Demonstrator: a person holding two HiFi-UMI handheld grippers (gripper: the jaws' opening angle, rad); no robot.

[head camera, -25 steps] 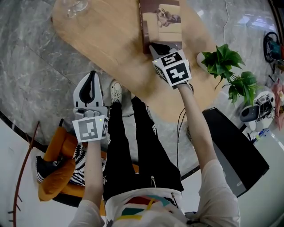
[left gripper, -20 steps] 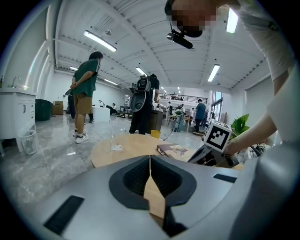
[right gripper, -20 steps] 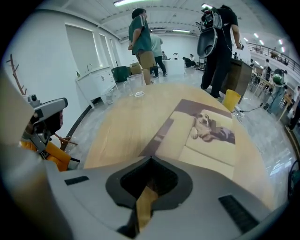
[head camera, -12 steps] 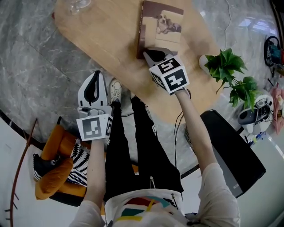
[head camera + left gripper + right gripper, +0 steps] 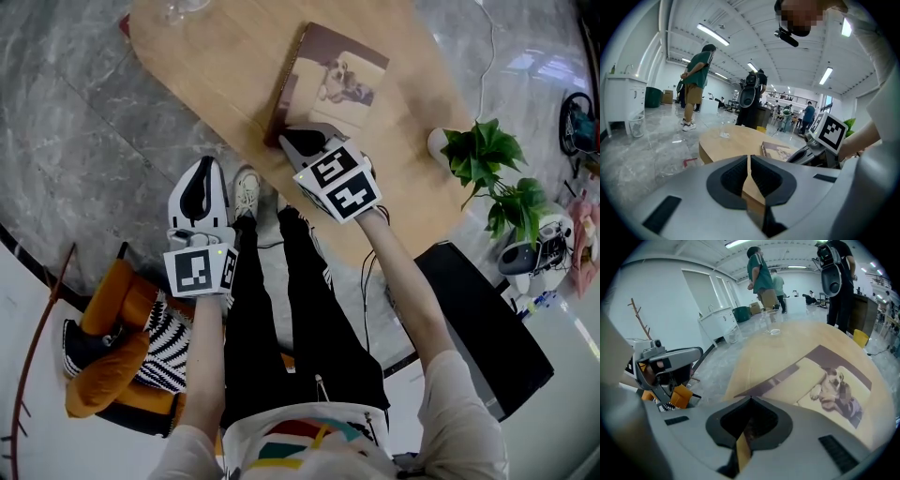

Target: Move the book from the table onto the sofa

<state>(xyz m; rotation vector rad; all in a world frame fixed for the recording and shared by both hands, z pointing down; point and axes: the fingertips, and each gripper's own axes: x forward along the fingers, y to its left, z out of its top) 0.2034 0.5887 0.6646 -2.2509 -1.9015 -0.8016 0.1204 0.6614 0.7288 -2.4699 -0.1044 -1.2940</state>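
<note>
Head view places the book [image 5: 328,84] flat and cover-up on the oval wooden table [image 5: 216,66]. It lies skewed, its near corner close to the table edge on the person's side. The right hand-held gripper [image 5: 289,142] has its jaws drawn together, with the tips at that near corner by the spine. In the right gripper view the cover runs on ahead of the tips and nothing is clearly pinched between them. The left hand-held gripper [image 5: 199,167] hangs over the floor beside the table, jaws likewise closed and empty. The risk, as I judge it, is that closed tips bearing on a smooth cover could skid off. They could also nudge the book past the edge so that it drops to the floor. A pinch on one corner alone could let it swing or fall open on the way to the orange sofa [image 5: 98,394], low at the person's left and carrying a striped cushion [image 5: 164,347]. The book looks like a hardback, with a dark brown border and spine and a pale yellow panel picturing a dog lying on a couch.
</note>
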